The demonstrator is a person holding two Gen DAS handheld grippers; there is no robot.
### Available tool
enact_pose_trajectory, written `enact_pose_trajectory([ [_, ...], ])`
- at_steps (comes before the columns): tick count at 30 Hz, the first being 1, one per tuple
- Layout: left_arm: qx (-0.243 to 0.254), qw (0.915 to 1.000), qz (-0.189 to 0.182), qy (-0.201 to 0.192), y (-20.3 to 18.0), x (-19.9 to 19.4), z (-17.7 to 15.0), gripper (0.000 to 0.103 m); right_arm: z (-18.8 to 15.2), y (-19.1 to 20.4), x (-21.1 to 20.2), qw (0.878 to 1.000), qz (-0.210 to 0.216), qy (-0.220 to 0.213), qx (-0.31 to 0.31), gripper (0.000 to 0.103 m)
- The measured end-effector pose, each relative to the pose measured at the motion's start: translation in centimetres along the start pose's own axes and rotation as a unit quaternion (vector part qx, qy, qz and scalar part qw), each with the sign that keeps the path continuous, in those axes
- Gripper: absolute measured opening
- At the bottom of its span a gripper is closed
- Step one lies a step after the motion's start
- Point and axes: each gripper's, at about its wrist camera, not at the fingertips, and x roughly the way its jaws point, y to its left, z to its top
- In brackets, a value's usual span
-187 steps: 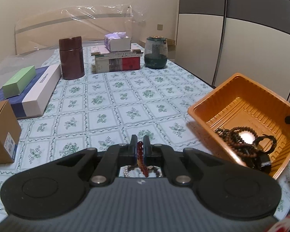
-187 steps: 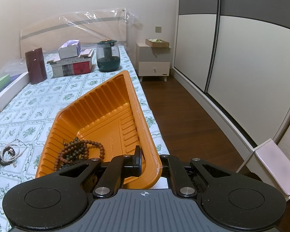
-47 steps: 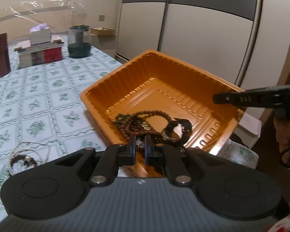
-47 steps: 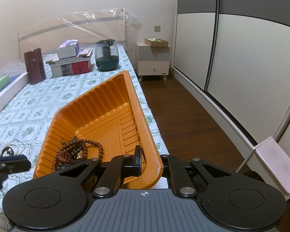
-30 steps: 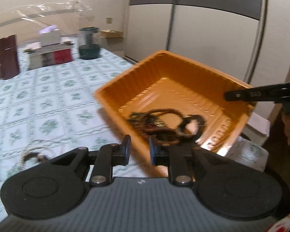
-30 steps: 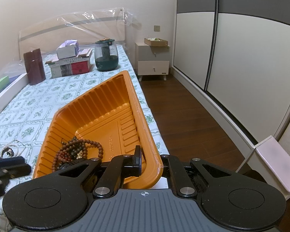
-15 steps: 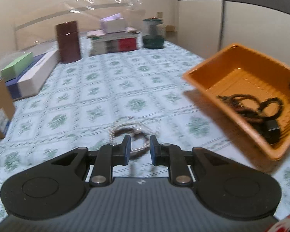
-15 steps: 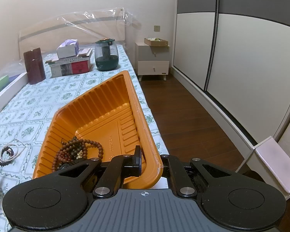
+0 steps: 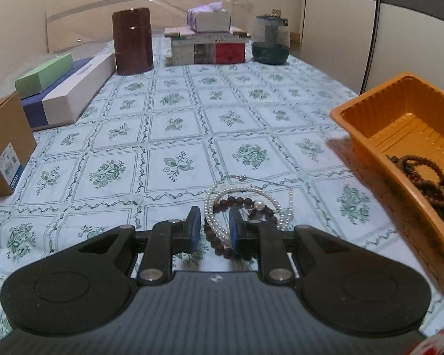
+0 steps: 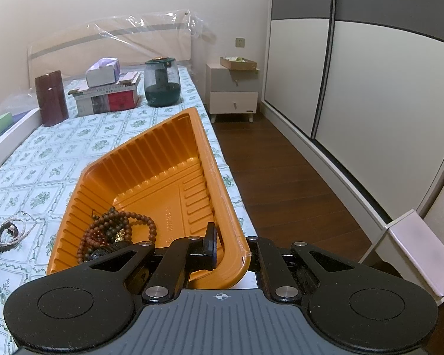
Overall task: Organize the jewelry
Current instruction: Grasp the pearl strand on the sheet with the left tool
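Several bead strands already sit in the orange tray (image 10: 151, 159) that the right tongs (image 10: 231, 251) grip by its rim, while the open left tongs (image 9: 212, 230) straddle the pearl and dark-bead bracelets (image 9: 242, 207) left on the bed.

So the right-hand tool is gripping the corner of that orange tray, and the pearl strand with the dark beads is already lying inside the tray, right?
Not quite. The right gripper does clamp the orange tray at its corner, but the pearl strand and dark bead bracelet lie on the tablecloth outside the tray, in front of the open jaws of the left gripper. The left wrist view shows it.
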Motion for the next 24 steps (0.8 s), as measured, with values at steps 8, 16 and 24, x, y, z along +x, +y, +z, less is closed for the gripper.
enact_pose_trajectory([
  [8, -0.019, 0.9995, -0.005, 0.025, 0.6, 2.0, 0.1, 0.018, 0.0, 0.0, 0.1, 1.0, 0.0, 0.001, 0.001, 0.007],
  [16, -0.019, 0.9997, -0.006, 0.012, 0.6, 0.7, 0.0, 0.002, -0.1, -0.1, 0.2, 1.0, -0.001, 0.001, 0.0, 0.007],
  [24, -0.02, 0.9996, -0.015, -0.008, 1.4, -1.4, 0.8, 0.002, -0.1, -0.1, 0.2, 1.0, -0.001, 0.0, 0.0, 0.007],
])
